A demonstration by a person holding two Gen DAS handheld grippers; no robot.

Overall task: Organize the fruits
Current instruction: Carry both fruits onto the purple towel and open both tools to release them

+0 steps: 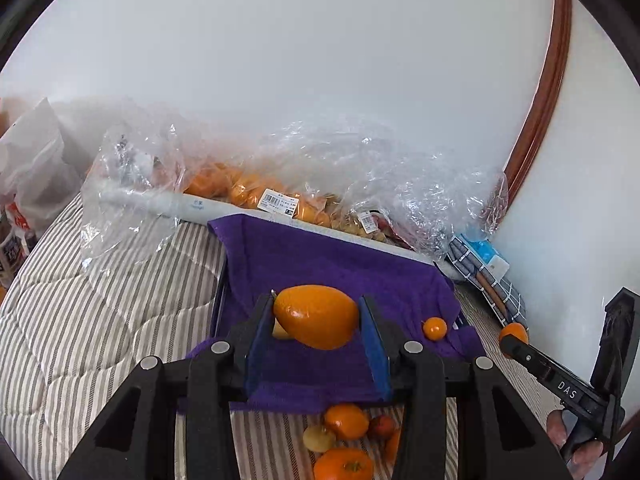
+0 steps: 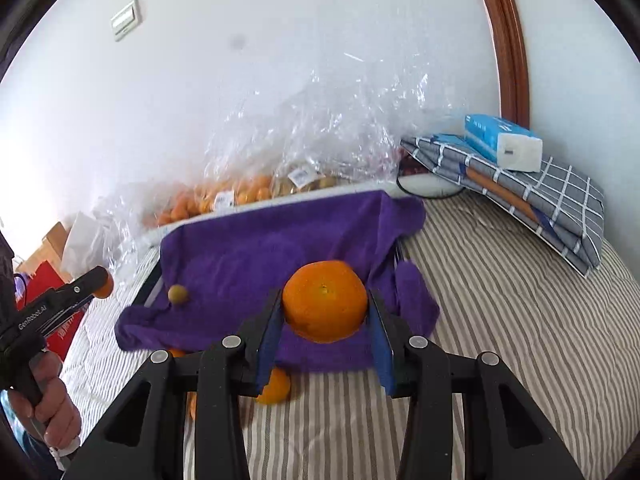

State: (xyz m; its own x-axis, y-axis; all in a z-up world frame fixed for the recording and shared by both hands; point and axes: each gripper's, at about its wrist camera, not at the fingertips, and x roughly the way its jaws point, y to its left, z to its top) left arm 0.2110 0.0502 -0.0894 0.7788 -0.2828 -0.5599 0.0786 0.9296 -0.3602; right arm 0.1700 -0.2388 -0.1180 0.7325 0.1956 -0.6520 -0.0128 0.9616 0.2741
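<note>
Left gripper (image 1: 318, 322) clamps an oval orange fruit (image 1: 316, 316) above the purple towel (image 1: 320, 256). Right gripper (image 2: 325, 316) clamps a round orange (image 2: 325, 300) over the towel's near edge.

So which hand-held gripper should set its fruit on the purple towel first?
Probably the left hand-held gripper: its oval orange fruit already hangs over the purple towel. The right hand-held gripper holds its round orange nearer the towel's front edge.

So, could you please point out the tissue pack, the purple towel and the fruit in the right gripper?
tissue pack (image 2: 502, 142), right wrist view, top face.
purple towel (image 2: 248, 248), right wrist view, bare middle.
round orange (image 2: 325, 300), right wrist view, front.
</note>
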